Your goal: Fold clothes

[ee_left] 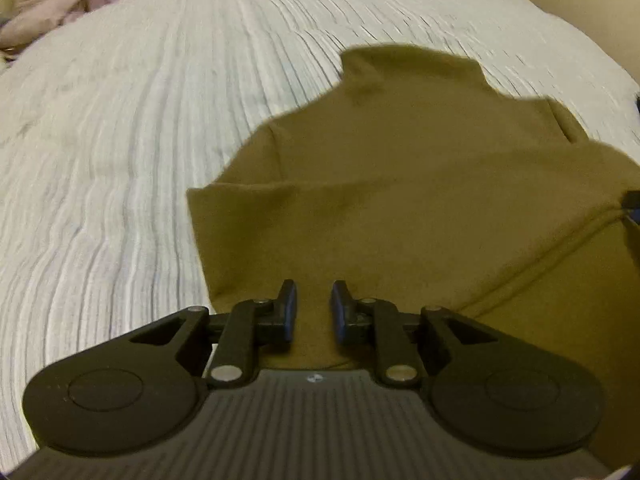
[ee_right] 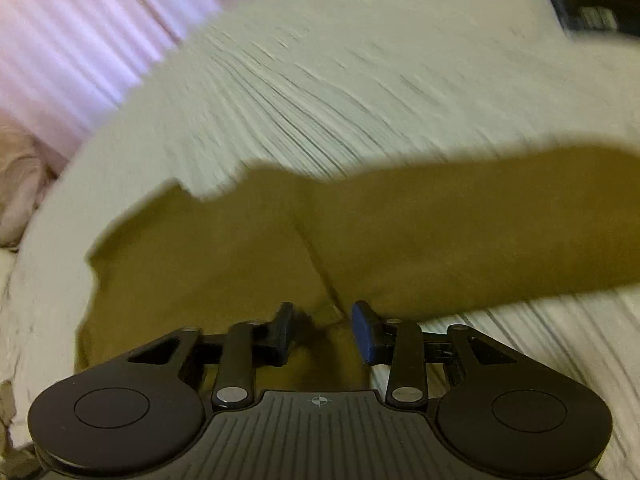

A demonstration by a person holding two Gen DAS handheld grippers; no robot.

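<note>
An olive-brown garment (ee_left: 400, 200) lies spread on a pale ribbed bedspread (ee_left: 120, 160). Part of it is folded over itself, and a diagonal seam runs at its right. My left gripper (ee_left: 314, 286) hovers low over the garment's near edge; it is open and nothing sits between its pads. In the right wrist view the same garment (ee_right: 440, 232) stretches to the right, one long flap reaching the frame's edge. My right gripper (ee_right: 323, 308) is open over the cloth near its lower edge, where a small fold rises between the fingers without being pinched.
The bedspread (ee_right: 320, 80) extends far beyond the garment on all sides. A pink curtain (ee_right: 80, 40) hangs behind the bed. Pinkish bedding or clothing (ee_left: 40, 0) is piled at the far left. A dark object (ee_right: 592, 0) sits at the top right corner.
</note>
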